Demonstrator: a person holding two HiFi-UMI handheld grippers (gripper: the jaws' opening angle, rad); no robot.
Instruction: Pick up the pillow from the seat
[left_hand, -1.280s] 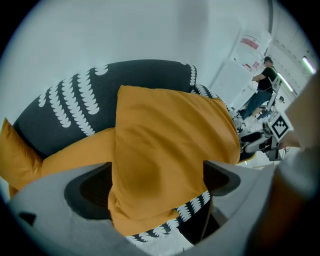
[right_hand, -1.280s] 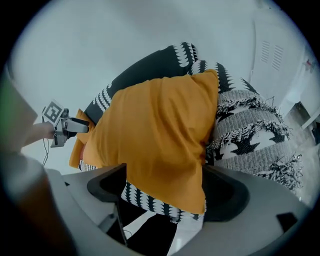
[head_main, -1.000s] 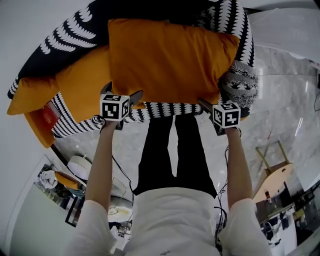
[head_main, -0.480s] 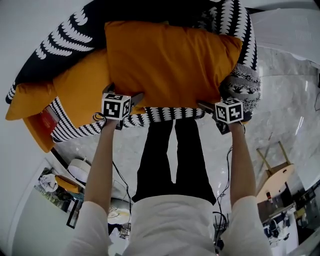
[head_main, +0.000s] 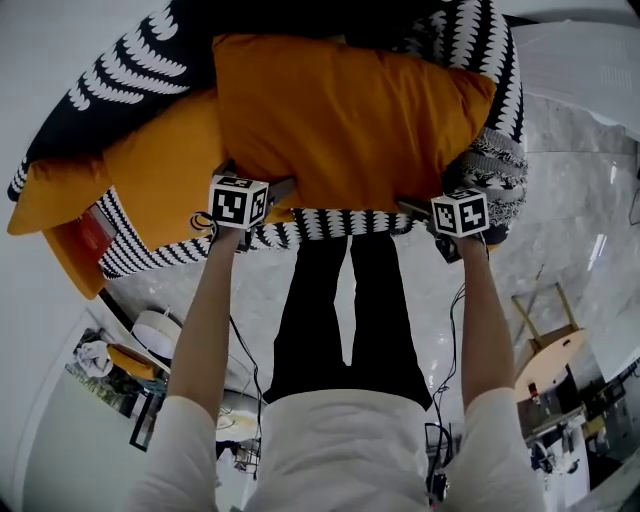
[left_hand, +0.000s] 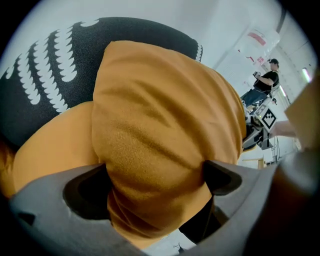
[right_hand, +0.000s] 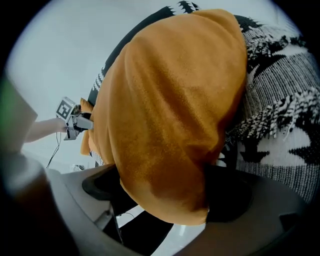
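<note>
The orange pillow (head_main: 350, 120) lies across the black-and-white patterned seat (head_main: 120, 75), its long axis running left to right and its broad face turned up toward the head camera. Its near long edge hangs over the seat's front rim.

The left gripper (left_hand: 155, 182) is clamped on the pillow's near left corner; the cloth bunches and creases between its 2 jaws. The right gripper (right_hand: 162, 190) has its jaws spread wide around the near right corner, and the cloth fills the gap without looking pinched.

A 2nd orange cushion (head_main: 150, 165) lies just left of the pillow, partly under it and touching it. A grey patterned knit throw (head_main: 492, 170) sits against the pillow's right end, just beside the right gripper. A red item (head_main: 90, 232) shows at the seat's near left edge. The person's legs (head_main: 350, 300) stand on the marble floor (head_main: 570, 230) right before the seat.
</note>
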